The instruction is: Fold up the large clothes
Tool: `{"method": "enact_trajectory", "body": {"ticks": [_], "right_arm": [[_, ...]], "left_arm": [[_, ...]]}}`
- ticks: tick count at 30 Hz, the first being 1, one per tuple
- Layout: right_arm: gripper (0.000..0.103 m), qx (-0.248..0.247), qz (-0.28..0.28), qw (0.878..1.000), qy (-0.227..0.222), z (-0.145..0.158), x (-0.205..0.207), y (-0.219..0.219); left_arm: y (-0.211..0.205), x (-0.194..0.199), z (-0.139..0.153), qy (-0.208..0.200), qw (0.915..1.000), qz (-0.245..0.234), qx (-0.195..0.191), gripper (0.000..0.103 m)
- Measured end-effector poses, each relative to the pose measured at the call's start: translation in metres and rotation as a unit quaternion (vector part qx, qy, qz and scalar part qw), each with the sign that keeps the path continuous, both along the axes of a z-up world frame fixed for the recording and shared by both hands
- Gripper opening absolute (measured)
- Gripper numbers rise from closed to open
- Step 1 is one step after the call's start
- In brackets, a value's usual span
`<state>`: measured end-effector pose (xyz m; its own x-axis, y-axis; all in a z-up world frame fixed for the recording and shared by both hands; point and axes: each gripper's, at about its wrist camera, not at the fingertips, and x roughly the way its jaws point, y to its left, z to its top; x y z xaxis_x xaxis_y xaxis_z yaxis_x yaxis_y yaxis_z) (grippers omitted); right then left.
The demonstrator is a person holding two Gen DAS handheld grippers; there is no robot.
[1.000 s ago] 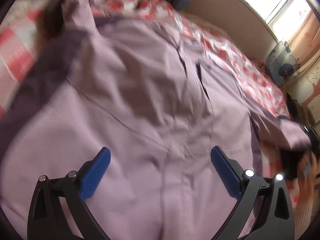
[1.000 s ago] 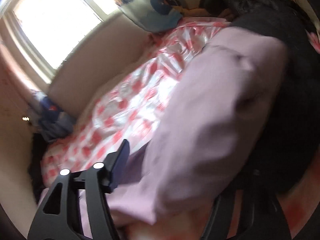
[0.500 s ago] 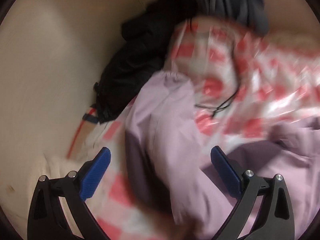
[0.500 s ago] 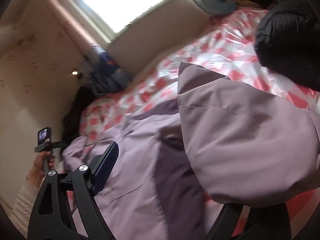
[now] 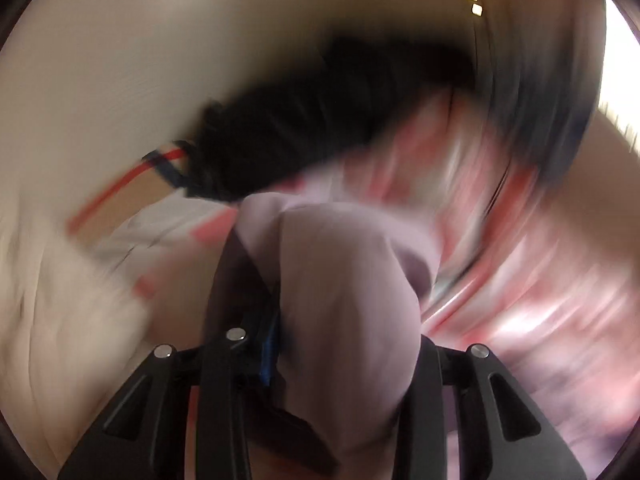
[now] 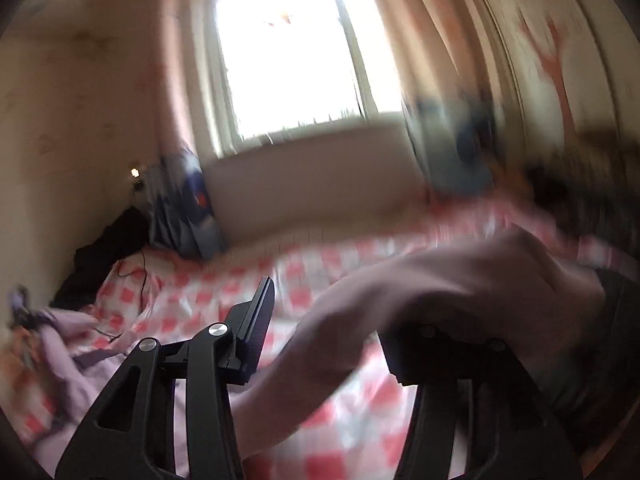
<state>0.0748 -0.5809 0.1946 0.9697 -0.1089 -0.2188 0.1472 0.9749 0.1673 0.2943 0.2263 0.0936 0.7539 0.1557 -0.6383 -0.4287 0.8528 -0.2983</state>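
A large lilac garment (image 5: 344, 288) lies on a bed with a red-and-white checked cover (image 6: 320, 272). In the left wrist view my left gripper (image 5: 320, 320) is shut on a bunched fold of the lilac garment, which rises between the jaws and hides the right finger. In the right wrist view the lilac garment (image 6: 440, 292) drapes over the right finger of my right gripper (image 6: 340, 320); the left finger (image 6: 256, 320) is bare and stands apart from the cloth. More of the garment (image 6: 68, 344) lies crumpled at the far left. Both views are blurred.
A black garment (image 5: 320, 120) lies by the cream wall at the head of the bed. A black cord (image 6: 140, 272) runs over the cover. A blue patterned cushion (image 6: 188, 208) and a window (image 6: 296, 48) stand beyond the bed.
My left gripper has closed on a fold of the lilac garment; it was wide open before. Both cameras swung upward, and the right gripper lifted the cloth higher.
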Motion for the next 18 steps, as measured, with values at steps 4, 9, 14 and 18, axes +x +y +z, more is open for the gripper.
{"method": "enact_trajectory", "body": {"ticks": [4, 9, 14, 18], "right_arm": [[0.095, 0.08, -0.028, 0.985, 0.148, -0.054, 0.03, -0.042], [0.087, 0.25, -0.083, 0.926, 0.271, -0.169, 0.005, -0.091], [0.087, 0.323, -0.112, 0.906, 0.251, -0.192, -0.03, -0.103], [0.087, 0.359, -0.113, 0.902, 0.209, -0.181, -0.044, -0.113]], "left_arm": [[0.078, -0.081, -0.007, -0.012, 0.982, 0.091, -0.165, 0.049], [0.113, -0.104, -0.028, 0.086, 0.9711, 0.027, -0.221, 0.059], [0.112, -0.141, 0.007, 0.063, 0.9756, 0.012, -0.21, 0.08], [0.124, -0.176, 0.04, 0.012, 0.986, 0.044, -0.161, 0.083]]}}
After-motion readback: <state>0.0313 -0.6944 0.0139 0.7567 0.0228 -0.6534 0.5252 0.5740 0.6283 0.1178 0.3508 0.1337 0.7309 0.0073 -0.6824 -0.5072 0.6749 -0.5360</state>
